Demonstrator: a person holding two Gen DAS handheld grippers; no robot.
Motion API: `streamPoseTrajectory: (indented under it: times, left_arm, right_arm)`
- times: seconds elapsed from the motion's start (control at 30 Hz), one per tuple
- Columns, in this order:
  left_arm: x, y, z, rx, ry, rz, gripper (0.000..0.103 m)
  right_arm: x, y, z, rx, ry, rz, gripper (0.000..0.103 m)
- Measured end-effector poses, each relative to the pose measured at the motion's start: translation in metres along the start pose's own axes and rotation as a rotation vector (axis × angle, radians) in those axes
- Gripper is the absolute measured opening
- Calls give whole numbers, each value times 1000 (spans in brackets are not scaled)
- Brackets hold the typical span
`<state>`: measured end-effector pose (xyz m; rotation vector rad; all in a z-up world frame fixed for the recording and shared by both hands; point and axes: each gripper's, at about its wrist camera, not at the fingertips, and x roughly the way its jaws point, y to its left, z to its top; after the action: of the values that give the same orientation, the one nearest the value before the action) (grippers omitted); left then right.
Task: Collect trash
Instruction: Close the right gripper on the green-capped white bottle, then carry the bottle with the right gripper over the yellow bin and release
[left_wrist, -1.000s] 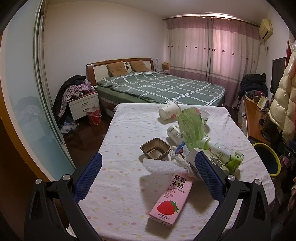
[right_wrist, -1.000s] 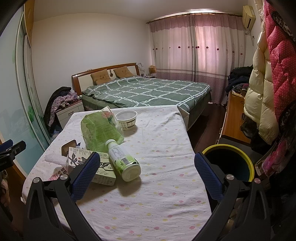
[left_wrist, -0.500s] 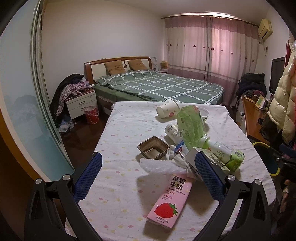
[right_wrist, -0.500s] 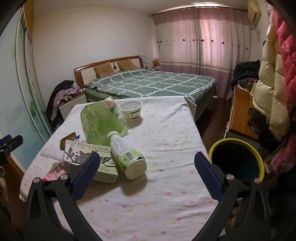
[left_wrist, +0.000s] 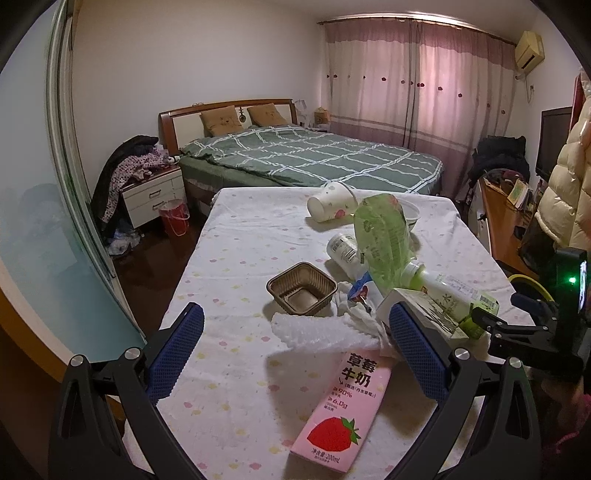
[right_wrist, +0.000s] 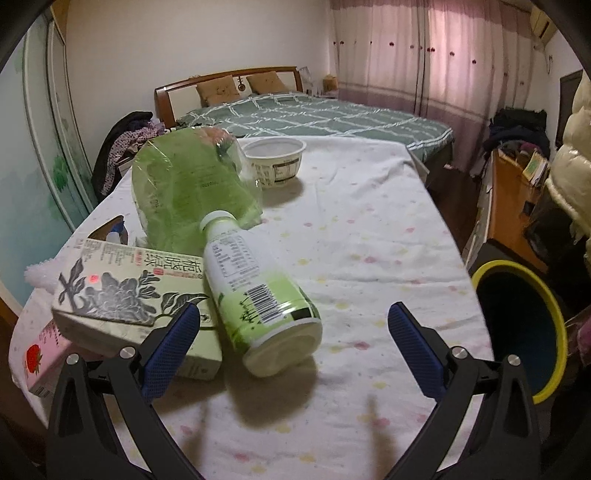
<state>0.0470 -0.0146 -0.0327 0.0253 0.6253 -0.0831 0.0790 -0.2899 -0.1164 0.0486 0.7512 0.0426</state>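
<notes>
The right gripper (right_wrist: 293, 347) hangs over the table (right_wrist: 369, 206) with its jaws spread wide and nothing between them; its blue fingers (right_wrist: 415, 349) have a rough, dotted rubber face on black angular arms. Just ahead of it lies the green-and-white bottle (right_wrist: 255, 291), a smooth plastic cylinder on its side, flat base toward the camera, barcode up. Touching the bottle's left flank is the tea carton (right_wrist: 125, 295), a pale cardboard box printed with dark flowers. Behind the bottle's cap stands a crinkled green plastic bag (right_wrist: 188, 188), and beyond that a round white tub (right_wrist: 275, 162), upright and open. Right of the bottle, off the table's edge, sits the bin (right_wrist: 517, 325), dark inside with a yellow rim.

The left gripper (left_wrist: 295, 349) is likewise wide open and empty, above the spotted cloth. Left of the bottle (left_wrist: 447, 291), nearest this gripper, lies a flat pink strawberry milk carton (left_wrist: 343, 406). Beyond it are white bubbly wrap (left_wrist: 317, 328), a ribbed brown square tray (left_wrist: 302, 288), a small white pot (left_wrist: 343, 251) on its side and a toppled paper cup (left_wrist: 332, 202).
</notes>
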Motion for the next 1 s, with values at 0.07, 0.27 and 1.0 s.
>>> streamPoseTrajectory:
  times: [0.07, 0.27, 1.0]
  left_arm:
    - [4, -1, 1, 2, 6, -6, 99]
    - [10, -7, 2, 13, 14, -24, 99]
    - [17, -35, -4, 59, 30, -80, 99]
  right_arm:
    - [5, -2, 1, -1, 8, 6, 97]
    - [15, 2, 4, -17, 41, 91, 65]
    - [-65, -52, 13, 131, -113, 78, 53]
